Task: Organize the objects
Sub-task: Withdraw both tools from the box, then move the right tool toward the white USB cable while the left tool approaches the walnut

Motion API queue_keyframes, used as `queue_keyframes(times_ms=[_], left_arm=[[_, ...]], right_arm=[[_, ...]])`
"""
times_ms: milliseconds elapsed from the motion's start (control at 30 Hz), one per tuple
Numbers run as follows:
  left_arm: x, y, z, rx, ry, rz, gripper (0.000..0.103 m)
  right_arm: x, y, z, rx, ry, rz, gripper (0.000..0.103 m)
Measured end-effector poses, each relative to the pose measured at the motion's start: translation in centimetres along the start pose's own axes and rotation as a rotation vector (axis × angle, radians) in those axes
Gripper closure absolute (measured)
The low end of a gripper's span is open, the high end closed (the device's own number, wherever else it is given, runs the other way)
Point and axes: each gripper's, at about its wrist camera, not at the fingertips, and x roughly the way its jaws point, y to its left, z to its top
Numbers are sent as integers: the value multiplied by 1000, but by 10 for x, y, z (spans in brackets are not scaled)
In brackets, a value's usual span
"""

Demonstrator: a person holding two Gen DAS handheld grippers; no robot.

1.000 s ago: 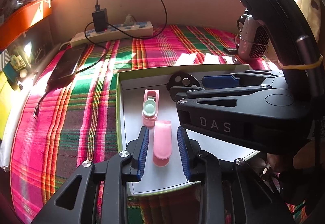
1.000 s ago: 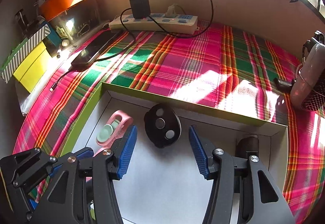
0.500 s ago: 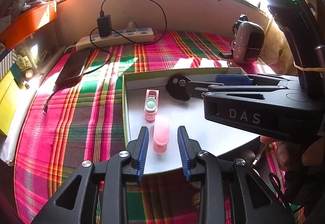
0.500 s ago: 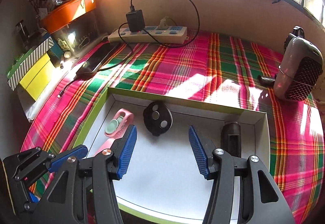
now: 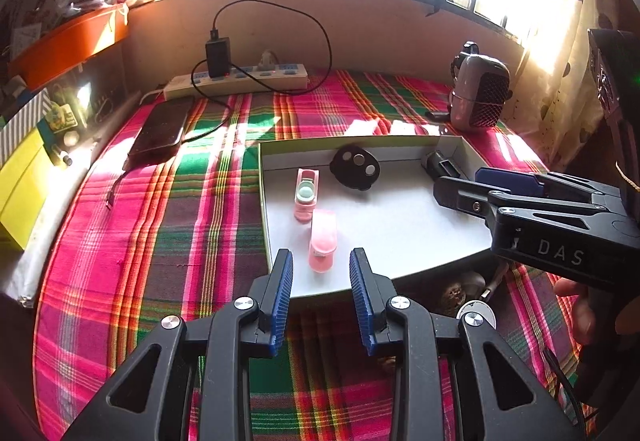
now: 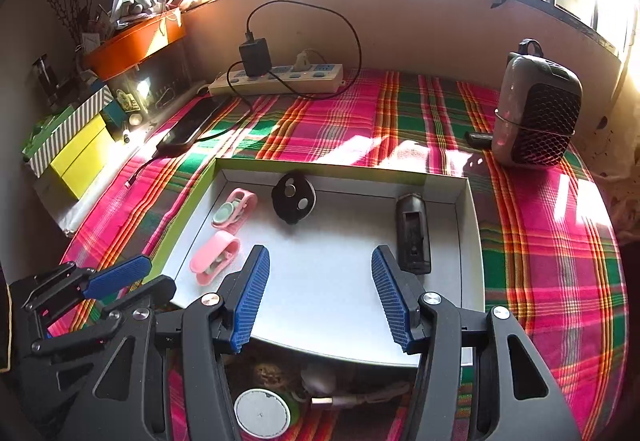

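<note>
Both tongs, left (image 5: 321, 291) and right (image 6: 316, 295), hang open and empty. Four items already lie in the tray (image 6: 474, 225); small clutter (image 6: 262, 415) at its near edge looks unsorted.

Four small items lie in the tray (image 6: 474, 237) on the cloth (image 6: 552, 249).

My left gripper (image 5: 321, 297): black frame, blue ribbed pads, silver screws. My right gripper (image 6: 319, 299): identical, "DAS" lettering on its side.

Clutter (image 6: 320, 381) half-hidden under tray (image 6: 474, 225)
</note>
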Motion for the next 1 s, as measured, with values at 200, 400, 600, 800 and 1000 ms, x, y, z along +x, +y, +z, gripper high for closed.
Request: queue_keyframes(times_ms=[200, 400, 600, 800, 1000], left_arm=[[-10, 7, -10, -11, -5, -10, 75], [-14, 10, -20, -28, 0, -32, 76], [-13, 8, -31, -29, 22, -77, 76], [-12, 6, -38, -43, 41, -131, 74], [-10, 2, -44, -36, 58, -141, 72]], right_arm=[[-16, -7, -18, 28, -17, -22, 49], [-29, -19, -38, 58, -23, -62, 48], [-41, -34, -59, 86, -21, -91, 49], [-46, -46, -80, 114, -7, -126, 48], [-41, -53, -89, 137, 14, -128, 48]])
